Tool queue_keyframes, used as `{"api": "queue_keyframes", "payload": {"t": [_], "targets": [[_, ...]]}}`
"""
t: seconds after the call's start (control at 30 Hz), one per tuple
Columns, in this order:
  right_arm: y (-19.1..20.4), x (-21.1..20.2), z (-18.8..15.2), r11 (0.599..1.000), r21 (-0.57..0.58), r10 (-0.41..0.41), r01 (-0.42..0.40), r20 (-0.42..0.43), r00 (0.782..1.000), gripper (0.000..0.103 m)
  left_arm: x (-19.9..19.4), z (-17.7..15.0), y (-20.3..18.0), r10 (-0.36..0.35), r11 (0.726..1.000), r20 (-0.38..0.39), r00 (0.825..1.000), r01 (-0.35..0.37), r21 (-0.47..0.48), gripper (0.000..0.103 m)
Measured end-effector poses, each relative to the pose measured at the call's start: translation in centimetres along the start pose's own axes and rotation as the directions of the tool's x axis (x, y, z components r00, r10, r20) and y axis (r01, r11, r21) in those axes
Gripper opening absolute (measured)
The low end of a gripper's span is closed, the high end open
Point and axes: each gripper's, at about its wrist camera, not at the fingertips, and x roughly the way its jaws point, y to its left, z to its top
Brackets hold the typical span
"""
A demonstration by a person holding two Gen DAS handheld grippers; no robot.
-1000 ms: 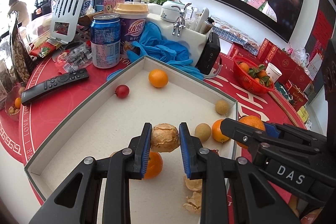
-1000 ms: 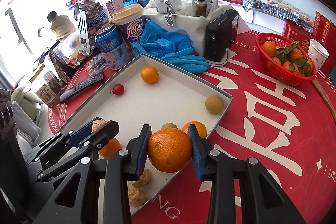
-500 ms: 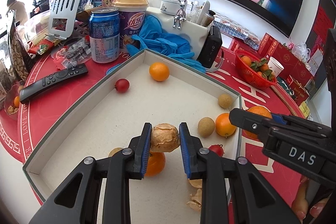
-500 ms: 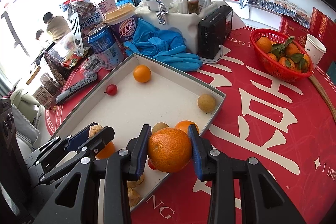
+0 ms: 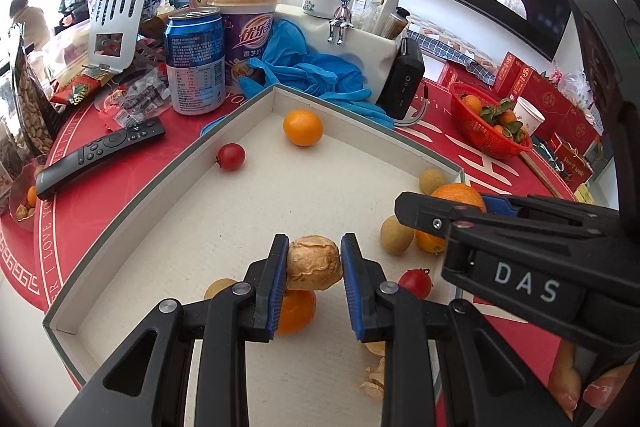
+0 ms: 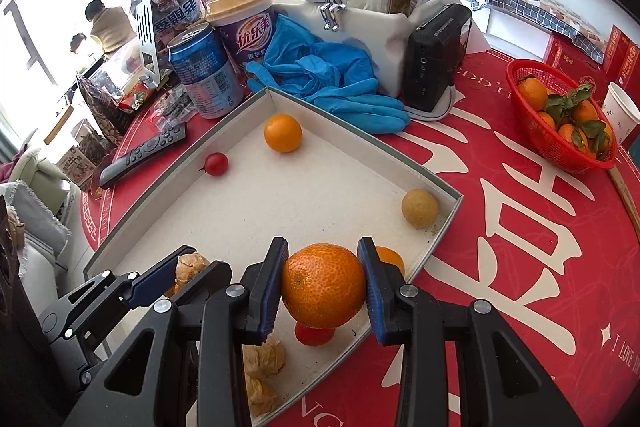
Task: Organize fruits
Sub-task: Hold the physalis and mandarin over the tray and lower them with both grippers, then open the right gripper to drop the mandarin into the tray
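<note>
The left gripper [image 5: 314,263] is clamped on a papery husked fruit [image 5: 314,262], held level between its blue pads. The right gripper [image 6: 323,285] grips a mandarin [image 6: 323,285] likewise. The two grippers sit close together, the right one angled across just beside the left.

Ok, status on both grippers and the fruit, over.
Left gripper shut on papery husk fruit. Right gripper shut on mandarin. Both above tray; loose fruit beneath.

A red printed tablecloth [image 6: 520,227] is spread over the table; on it are set a shallow tray [image 6: 448,223], a red basket [image 6: 560,147], a remote [image 5: 100,153] and a blue can [image 5: 195,61].
</note>
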Motion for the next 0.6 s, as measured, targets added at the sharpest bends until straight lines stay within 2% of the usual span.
{"api": "queue_keyframes", "payload": {"t": [0.13,0.23,0.27,0.3,0.37,0.4,0.43,0.47,0.5,0.57,0.6], "targets": [[0.4,0.2,-0.1,1.0,-0.021,-0.015,0.014,-0.006,1.0,0.037,0.0,0.0,0.0,0.0,1.0,-0.001,1.0,0.0,-0.003,0.029],[0.6,0.2,-0.1,0.999,-0.041,-0.03,0.03,-0.007,1.0,0.037,0.1,0.1,0.2,-0.008,1.0,-0.004,1.0,0.008,-0.019,0.033],[0.7,0.3,-0.1,0.999,-0.044,-0.032,0.032,-0.008,0.999,0.038,0.1,0.1,0.2,-0.003,1.0,-0.006,1.0,0.003,-0.022,0.044],[0.7,0.4,-0.1,0.998,-0.046,-0.032,0.031,-0.012,0.999,0.038,0.1,0.2,0.3,0.005,1.0,-0.008,1.0,-0.005,-0.026,0.065],[0.9,0.5,0.0,0.998,-0.056,-0.029,0.028,-0.017,0.999,0.038,0.0,0.3,0.4,0.013,0.999,-0.015,1.0,-0.014,-0.038,0.087],[1.0,0.5,0.1,0.998,-0.059,-0.025,0.024,-0.018,1.0,0.038,-0.2,0.3,0.4,0.009,0.999,-0.006,1.0,-0.009,-0.042,0.087],[1.1,0.5,0.2,0.998,-0.061,-0.021,0.02,-0.019,1.0,0.041,-0.2,0.3,0.4,0.024,0.999,0.001,1.0,-0.024,-0.045,0.087],[1.2,0.5,0.3,0.998,-0.064,-0.026,0.025,-0.018,1.0,0.052,-0.2,0.3,0.5,0.037,0.998,0.0,0.999,-0.037,-0.043,0.089],[1.3,0.4,0.4,0.997,-0.067,-0.04,0.04,-0.008,0.999,0.058,-0.2,0.3,0.5,0.05,0.998,-0.007,0.999,-0.05,-0.042,0.094],[1.3,0.2,0.7,0.996,-0.07,-0.056,0.056,0.005,0.998,0.079,0.1,0.5,0.6,0.073,0.996,-0.035,0.997,-0.075,-0.044,0.103],[1.2,0.1,0.8,0.997,-0.066,-0.047,0.047,0.004,0.999,0.084,0.2,0.5,0.5,0.087,0.995,-0.039,0.995,-0.089,-0.039,0.103]]}}
